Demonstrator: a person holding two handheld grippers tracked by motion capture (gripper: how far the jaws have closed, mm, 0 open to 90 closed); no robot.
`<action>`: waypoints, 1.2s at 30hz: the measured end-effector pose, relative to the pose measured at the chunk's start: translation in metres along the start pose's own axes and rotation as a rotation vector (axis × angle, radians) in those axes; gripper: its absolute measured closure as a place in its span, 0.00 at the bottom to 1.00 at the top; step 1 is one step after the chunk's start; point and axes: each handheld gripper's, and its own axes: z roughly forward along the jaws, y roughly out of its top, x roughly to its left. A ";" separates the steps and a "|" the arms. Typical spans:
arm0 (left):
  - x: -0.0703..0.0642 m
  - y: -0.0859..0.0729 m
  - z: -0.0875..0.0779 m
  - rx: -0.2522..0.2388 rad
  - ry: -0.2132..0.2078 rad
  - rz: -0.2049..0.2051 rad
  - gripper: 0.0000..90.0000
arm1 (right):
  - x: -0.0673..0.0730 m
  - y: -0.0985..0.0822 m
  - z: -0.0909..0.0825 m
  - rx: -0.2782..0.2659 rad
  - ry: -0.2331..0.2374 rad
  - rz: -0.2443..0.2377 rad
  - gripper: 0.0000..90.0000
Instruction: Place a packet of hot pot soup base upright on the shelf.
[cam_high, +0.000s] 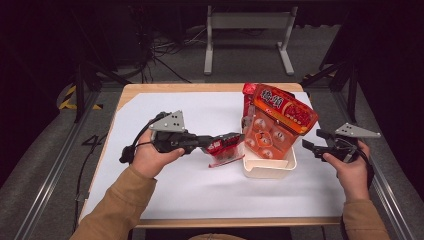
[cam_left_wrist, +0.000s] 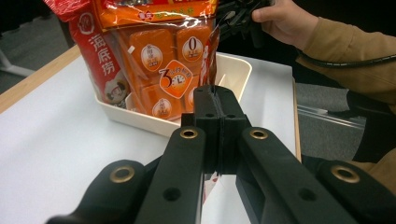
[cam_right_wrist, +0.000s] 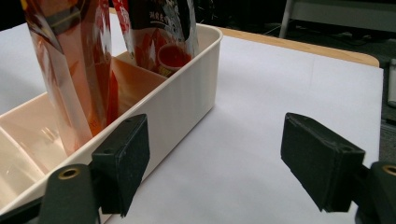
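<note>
1. Right now the left gripper (cam_high: 226, 143) has its jaws clamped together on a small red packet (cam_high: 225, 148) – held by its edge just left of the white tray (cam_high: 267, 167), above the white sheet (cam_high: 195, 190) that covers the table.
2. From the left gripper view the two black jaws meet flat, with a thin red and clear strip of the packet (cam_left_wrist: 211, 53) sticking up past the tips and a bit more showing below them.
3. The tray (cam_left_wrist: 233, 77) sits straight ahead of those jaws, close by.
4. A big orange bag (cam_high: 280, 120) leans upright in the tray, with a red bag (cam_high: 248, 95) tucked behind it on the far side.
5. In the left gripper view the orange bag (cam_left_wrist: 161, 60) has round white labels, and the red bag (cam_left_wrist: 95, 60) carries white characters.
6. The right gripper (cam_high: 311, 145) sits just off the tray's right side with its jaws wide apart and nothing between them – not touching the tray.
7. Its own view shows the pads spread to either side, over bare white sheet (cam_right_wrist: 261, 93), with the tray wall (cam_right_wrist: 182, 100) on the left.
8. The tray has dividers inside; the bags (cam_right_wrist: 70, 70) stand in its compartments.
9. A wooden table edge (cam_high: 200, 87) shows beyond the sheet at the far side.
</note>
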 end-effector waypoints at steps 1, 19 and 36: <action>0.001 0.001 0.003 -0.002 -0.008 0.003 1.00 | 0.000 0.000 -0.001 0.000 -0.002 -0.001 0.27; 0.002 0.025 0.026 -0.006 -0.080 0.054 1.00 | -0.002 -0.007 -0.015 -0.007 -0.026 0.011 0.27; -0.002 0.042 0.051 -0.030 -0.120 0.088 1.00 | -0.002 -0.004 -0.013 -0.017 -0.016 0.007 0.27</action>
